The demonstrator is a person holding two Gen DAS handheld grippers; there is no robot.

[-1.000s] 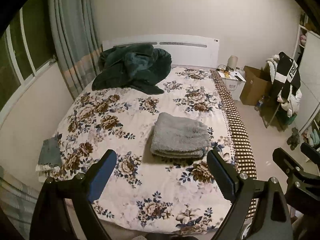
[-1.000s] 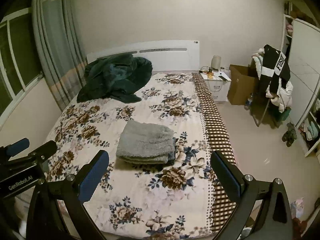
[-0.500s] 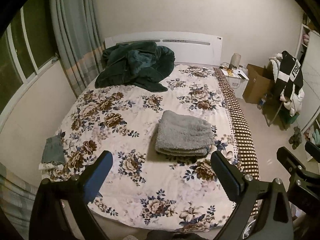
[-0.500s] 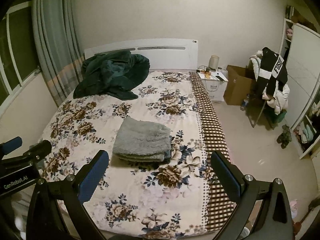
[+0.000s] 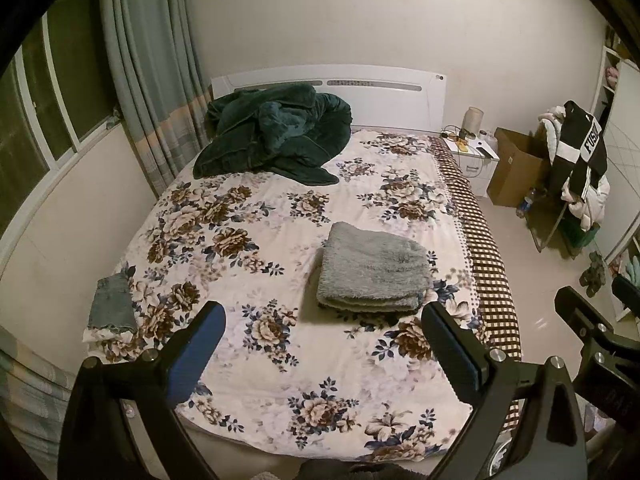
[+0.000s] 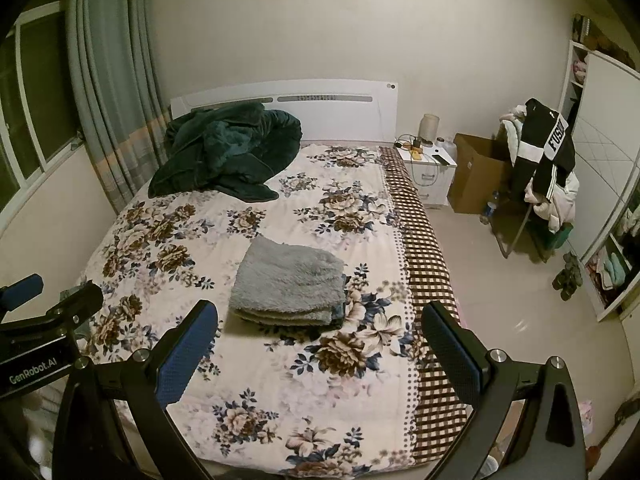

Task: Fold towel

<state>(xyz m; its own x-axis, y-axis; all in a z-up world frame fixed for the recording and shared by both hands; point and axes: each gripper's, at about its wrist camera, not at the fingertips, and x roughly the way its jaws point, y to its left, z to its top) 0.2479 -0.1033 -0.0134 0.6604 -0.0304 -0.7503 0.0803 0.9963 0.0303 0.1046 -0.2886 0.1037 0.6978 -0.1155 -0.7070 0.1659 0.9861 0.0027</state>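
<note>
A grey fluffy towel [image 5: 372, 270] [image 6: 290, 282] lies folded in a neat stack on the floral bedspread [image 5: 248, 256] [image 6: 280, 364], right of the bed's middle. My left gripper [image 5: 322, 316] hangs above the bed's near end, well short of the towel, jaws wide open with nothing between them. My right gripper [image 6: 320, 316] is held the same way, open and empty, also back from the towel. In the left wrist view the right gripper shows at the right edge; in the right wrist view the left gripper shows at the left edge.
A dark green blanket [image 5: 272, 136] is heaped by the white headboard [image 5: 360, 92]. A small folded grey cloth [image 5: 112, 304] lies at the bed's left edge. Right of the bed are a nightstand [image 5: 474, 158], a cardboard box [image 5: 516, 168] and a chair with clothes [image 5: 580, 168]. Curtains [image 5: 140, 80] hang left.
Both views have pulled back and up slightly from the bed, so the towel looks a little farther off. The left jaws stand a touch wider than a second ago. The towel has not moved.
</note>
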